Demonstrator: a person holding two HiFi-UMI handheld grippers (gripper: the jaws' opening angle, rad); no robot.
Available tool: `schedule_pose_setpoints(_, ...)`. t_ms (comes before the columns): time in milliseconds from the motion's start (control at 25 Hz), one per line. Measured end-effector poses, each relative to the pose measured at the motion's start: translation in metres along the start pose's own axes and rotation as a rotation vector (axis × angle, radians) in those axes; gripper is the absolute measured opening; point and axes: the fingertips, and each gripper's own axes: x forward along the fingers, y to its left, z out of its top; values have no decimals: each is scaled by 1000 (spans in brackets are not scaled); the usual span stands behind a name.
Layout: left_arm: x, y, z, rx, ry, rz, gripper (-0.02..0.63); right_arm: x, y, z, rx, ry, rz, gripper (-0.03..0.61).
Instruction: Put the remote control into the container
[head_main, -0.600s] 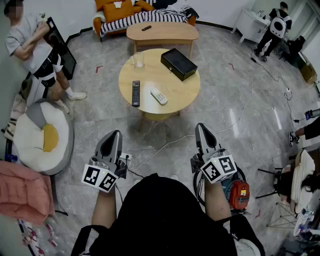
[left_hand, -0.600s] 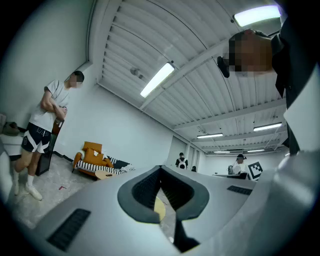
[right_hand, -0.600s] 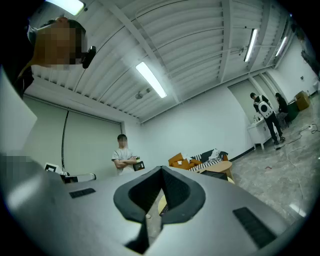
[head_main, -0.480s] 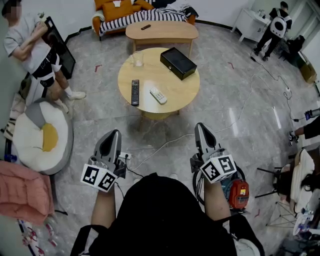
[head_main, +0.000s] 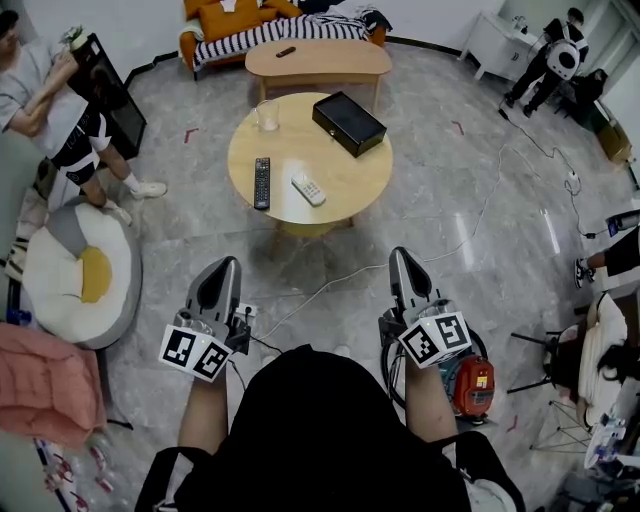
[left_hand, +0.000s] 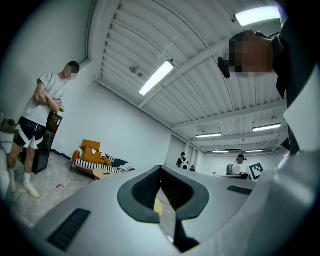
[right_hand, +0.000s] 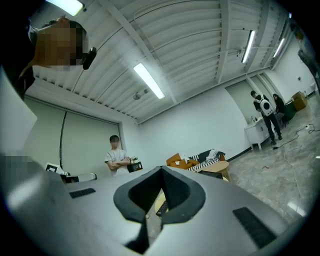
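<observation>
Marble-floored room, round wooden worktop (head_main: 350, 188) well ahead of both grippers.
Black remote control (head_main: 262, 183) lies on it near the black container (head_main: 349, 123); left gripper (head_main: 225, 264) and right gripper (head_main: 403, 256) have fingers together, empty.

Evenly lit by ceiling tube lights (left_hand: 156, 77); glare is seen on the floor (head_main: 465, 240). Gripper views are bent by fisheye, corners blacked out.

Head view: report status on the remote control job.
Left gripper and right gripper shut, empty, short of the round table. Black remote and white remote on it, outside the black container. Cable crosses the floor between.
</observation>
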Motion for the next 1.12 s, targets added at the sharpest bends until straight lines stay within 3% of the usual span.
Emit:
schedule_pose_setpoints(880,44,-93,-45,46,2,98,8,-103,-131,29,82,-8,-50,8)
schedule_pose_setpoints(1120,52,-95,-50,62,32,103,8,-102,-140,27,95,-1,-48,8)
